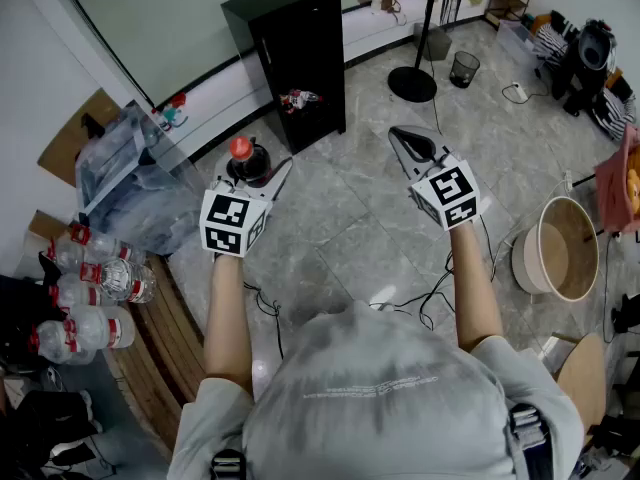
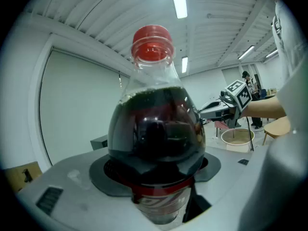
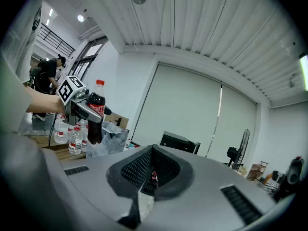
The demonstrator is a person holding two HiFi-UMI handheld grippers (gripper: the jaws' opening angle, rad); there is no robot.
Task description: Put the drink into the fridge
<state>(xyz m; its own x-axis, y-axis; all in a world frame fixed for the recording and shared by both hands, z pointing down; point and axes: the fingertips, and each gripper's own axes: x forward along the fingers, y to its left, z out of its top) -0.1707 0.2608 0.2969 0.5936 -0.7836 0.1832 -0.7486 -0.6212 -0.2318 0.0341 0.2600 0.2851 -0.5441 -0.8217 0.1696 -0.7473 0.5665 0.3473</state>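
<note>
Right gripper view shows the label (image 3: pixel 97 109) on the drink (image 3: pixel 95 129), unseen overhead.

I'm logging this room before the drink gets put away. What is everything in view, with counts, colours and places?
cola bottle: one, dark drink, red cap, between the left gripper's jaws
fridge: one, black, ahead by the far wall
water bottles: several, clear with red labels, far left
wooden slats: one set, brown, beside the water bottles
plastic container: one, clear, left of the fridge
fan stand: one, black, right of the fridge
waste basket: one, dark, beyond the fan stand
tub: one, beige, far right
cables: a few, black, below the right gripper
left gripper: one, grey, closed on the cola bottle
right gripper: one, grey, jaws together, empty
</note>
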